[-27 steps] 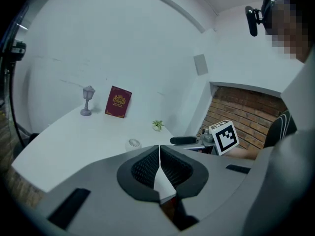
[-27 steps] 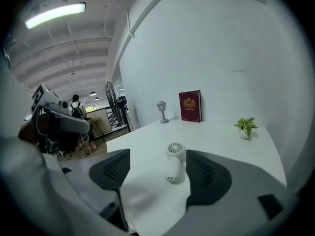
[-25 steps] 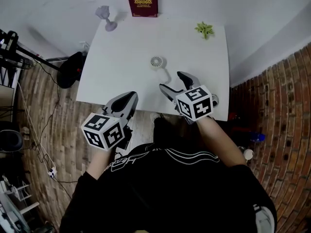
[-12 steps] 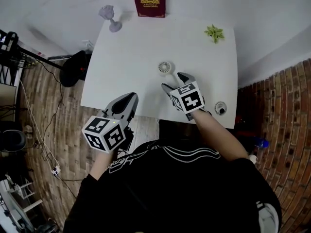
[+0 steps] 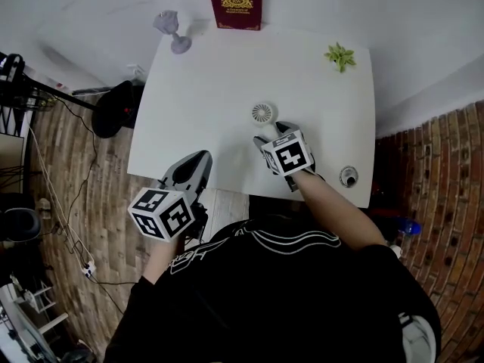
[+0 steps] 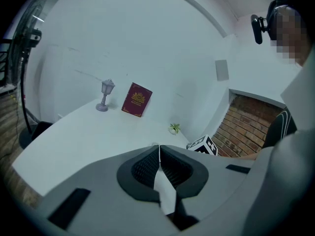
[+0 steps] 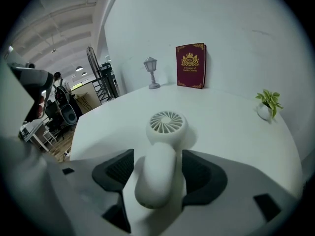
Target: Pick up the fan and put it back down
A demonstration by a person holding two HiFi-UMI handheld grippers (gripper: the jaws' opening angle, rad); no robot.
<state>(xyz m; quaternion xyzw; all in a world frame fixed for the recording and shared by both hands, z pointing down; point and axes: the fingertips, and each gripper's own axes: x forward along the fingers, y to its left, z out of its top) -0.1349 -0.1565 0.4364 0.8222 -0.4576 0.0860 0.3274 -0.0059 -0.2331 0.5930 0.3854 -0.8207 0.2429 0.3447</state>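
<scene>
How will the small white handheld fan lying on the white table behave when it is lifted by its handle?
The small white handheld fan looks like rigid plastic and is probably light. Its smooth, rounded handle, between the closing jaws of the right gripper, may twist or slip. The round head overhangs the grip, so it could droop.

A white table [image 5: 212, 89] stands against a pale wall. At its far edge a maroon book [image 5: 235, 3] with a gold crest stands upright, leaning on the wall. To the left of it, near the far left corner, is a small grey lamp [image 5: 172, 30] shaped like a street lantern. A small potted plant [image 5: 340, 55] sits toward the far right corner. Near the front right corner lies a small round object [image 5: 348, 176], possibly a cap or dial. Around the table is a brick-patterned floor [image 5: 83, 172], with a black stool [image 5: 113, 110] just left of the table and a thin cable [image 5: 45, 180] trailing across it.
</scene>
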